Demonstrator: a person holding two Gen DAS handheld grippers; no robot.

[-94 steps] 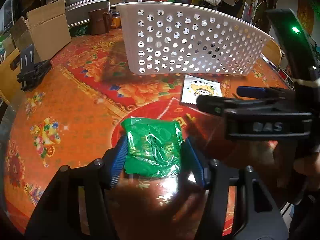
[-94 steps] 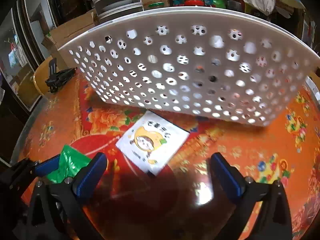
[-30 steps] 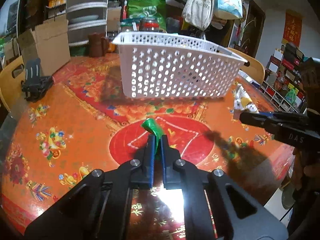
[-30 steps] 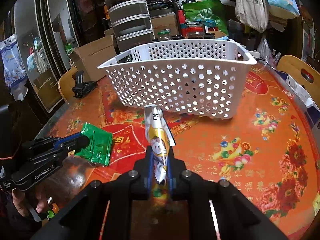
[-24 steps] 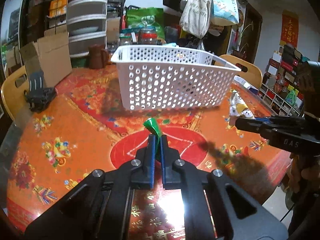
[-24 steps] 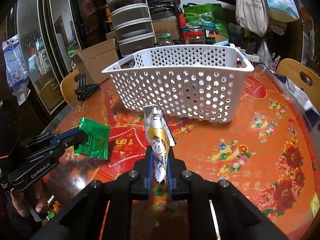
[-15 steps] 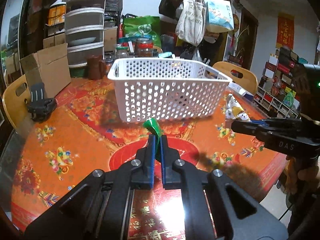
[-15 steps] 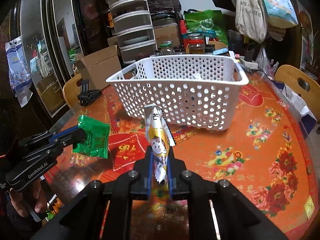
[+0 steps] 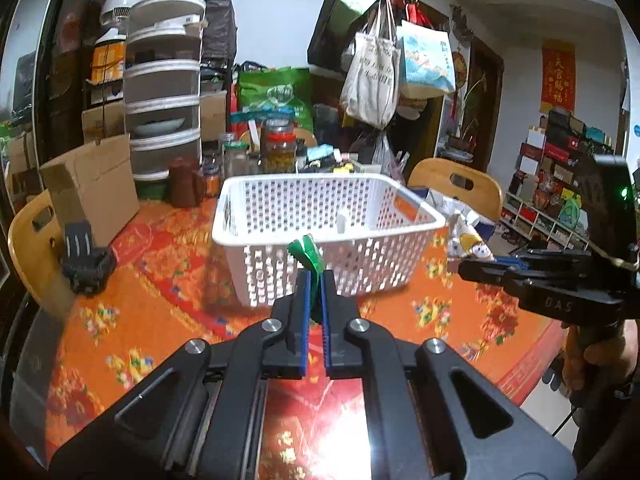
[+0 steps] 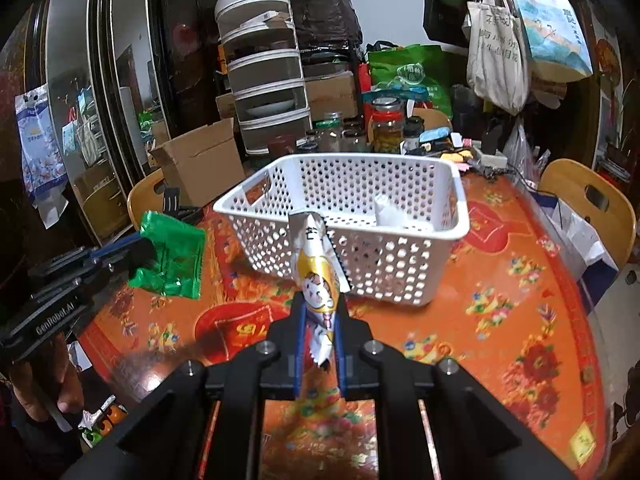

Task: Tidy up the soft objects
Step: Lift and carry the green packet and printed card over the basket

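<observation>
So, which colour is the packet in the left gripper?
Green packet; best seen in the right wrist view.

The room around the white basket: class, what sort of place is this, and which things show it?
Most likely a cluttered home dining room: a round table under a floral cloth, wooden chairs, food jars and tote bags hanging behind the white basket.

The white scrap (image 10: 387,211) inside the basket (image 10: 448,236) is too small to identify, perhaps folded paper.
</observation>
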